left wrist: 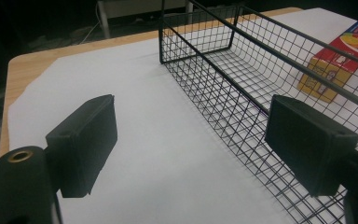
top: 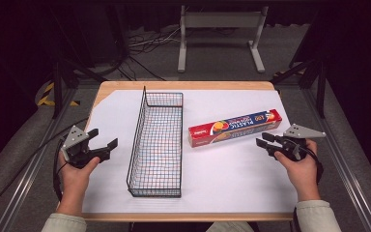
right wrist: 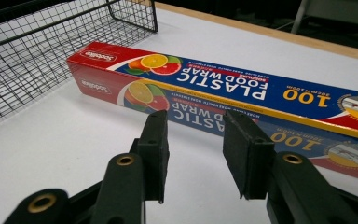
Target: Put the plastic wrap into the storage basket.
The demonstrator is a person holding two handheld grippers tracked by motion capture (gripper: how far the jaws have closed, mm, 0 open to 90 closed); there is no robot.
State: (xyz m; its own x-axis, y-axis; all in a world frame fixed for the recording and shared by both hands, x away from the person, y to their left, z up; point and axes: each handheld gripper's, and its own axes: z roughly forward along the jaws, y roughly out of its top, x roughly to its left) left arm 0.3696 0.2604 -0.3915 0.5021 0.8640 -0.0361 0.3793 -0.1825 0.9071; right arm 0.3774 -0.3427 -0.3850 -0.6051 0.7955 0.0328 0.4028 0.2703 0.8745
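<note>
A long red and blue box of plastic food wrap [top: 235, 127] lies flat on the white sheet, right of the middle. A black wire basket [top: 136, 140] stands lengthwise to its left, with nothing in it. My right gripper [top: 262, 140] sits just in front of the box's right end; in the right gripper view its jaws [right wrist: 193, 126] stand partly apart and point at the box's side [right wrist: 223, 88], with nothing between them. My left gripper [top: 104, 137] hovers left of the basket, wide open and holding nothing [left wrist: 191, 140]. Beyond the basket's wall [left wrist: 223, 93] the box's end [left wrist: 340, 60] shows.
A white sheet [top: 232, 179] covers most of the wooden table [top: 183, 85]. Metal rails run along both sides of the table. A white metal stand [top: 220, 21] and cables are on the floor behind it.
</note>
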